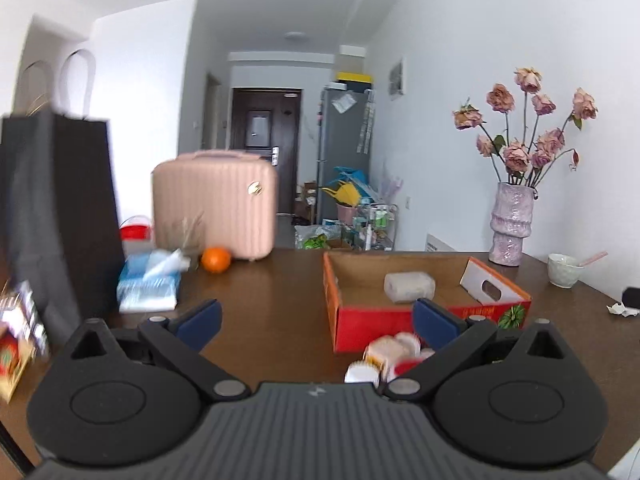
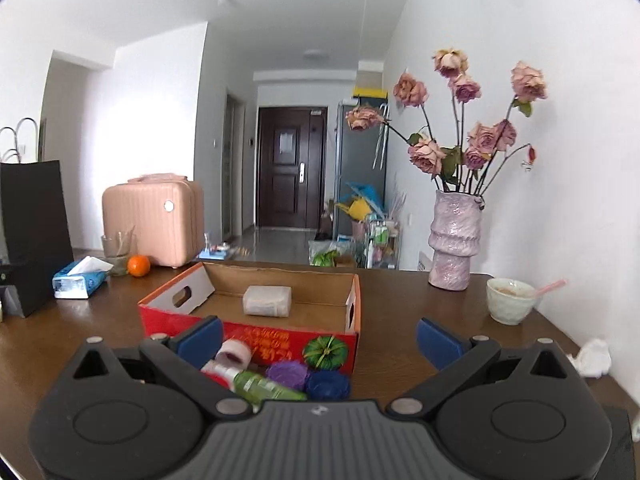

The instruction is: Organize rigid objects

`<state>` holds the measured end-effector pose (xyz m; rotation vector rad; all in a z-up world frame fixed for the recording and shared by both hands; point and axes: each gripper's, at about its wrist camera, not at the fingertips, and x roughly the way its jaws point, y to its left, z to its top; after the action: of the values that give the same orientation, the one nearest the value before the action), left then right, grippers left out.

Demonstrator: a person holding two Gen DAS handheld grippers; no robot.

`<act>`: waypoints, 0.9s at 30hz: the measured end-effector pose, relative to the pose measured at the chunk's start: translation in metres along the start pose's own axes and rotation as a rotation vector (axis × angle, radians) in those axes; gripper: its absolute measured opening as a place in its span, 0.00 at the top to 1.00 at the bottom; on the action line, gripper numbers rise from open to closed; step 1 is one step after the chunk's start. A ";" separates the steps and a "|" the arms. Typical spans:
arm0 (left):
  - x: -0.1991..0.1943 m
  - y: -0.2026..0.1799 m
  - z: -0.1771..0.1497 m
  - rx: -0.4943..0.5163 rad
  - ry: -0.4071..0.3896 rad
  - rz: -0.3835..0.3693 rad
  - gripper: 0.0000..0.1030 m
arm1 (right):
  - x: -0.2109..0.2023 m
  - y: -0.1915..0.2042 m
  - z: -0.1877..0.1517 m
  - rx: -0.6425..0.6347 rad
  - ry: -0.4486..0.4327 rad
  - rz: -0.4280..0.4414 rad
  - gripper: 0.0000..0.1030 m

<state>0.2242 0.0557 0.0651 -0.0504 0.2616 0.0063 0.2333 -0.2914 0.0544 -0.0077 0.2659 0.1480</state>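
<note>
Both tools stood with their blue pads spread wide and nothing between them: the left gripper (image 1: 316, 320) over bare wood, the right gripper (image 2: 319, 338) above the near edge of the table (image 2: 400, 300).

Just ahead of the right gripper lay a small heap of loose items touching the box front: a tape roll (image 2: 234, 353), a green bottle (image 2: 262, 386) lying on its side, a purple ball (image 2: 288, 374) and a blue ball (image 2: 329, 386). In the left view the same heap showed only as blurred white and red shapes (image 1: 394, 354) by the right finger.

Behind them sat the red box (image 2: 280, 342), open-topped, with one wrapped block (image 2: 267, 300) on its floor near the far wall.

Farther back on the table were a tissue pack (image 2: 78, 280), an orange (image 2: 139, 265), a glass (image 2: 117, 254), a pink case (image 2: 154, 220) and a black bag (image 2: 32, 224) to the left; a vase (image 2: 454, 240) of dried roses, a bowl (image 2: 510, 300) with a spoon and a crumpled tissue (image 2: 594, 360) to the right.

Beyond, a hallway ran to a dark door (image 2: 290, 168).
</note>
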 end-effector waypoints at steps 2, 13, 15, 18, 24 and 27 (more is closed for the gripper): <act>-0.015 0.003 -0.016 -0.002 -0.007 0.048 0.00 | -0.011 0.003 -0.016 0.018 0.005 0.014 0.00; -0.059 -0.008 -0.064 0.042 0.027 0.054 0.00 | -0.042 0.021 -0.075 0.039 0.072 0.002 0.00; -0.066 -0.013 -0.070 0.068 0.024 0.038 0.00 | -0.048 0.027 -0.080 0.024 0.076 0.002 0.00; -0.070 -0.016 -0.073 0.106 0.014 0.049 0.00 | -0.055 0.033 -0.084 0.002 0.077 -0.004 0.00; -0.065 -0.018 -0.069 0.097 0.033 0.078 0.00 | -0.058 0.023 -0.087 0.023 0.062 0.010 0.00; -0.060 -0.024 -0.073 0.098 0.057 0.048 0.00 | -0.055 0.019 -0.085 0.015 0.062 0.006 0.00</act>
<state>0.1481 0.0276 0.0111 0.0530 0.3194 0.0398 0.1561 -0.2829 -0.0134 0.0038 0.3288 0.1516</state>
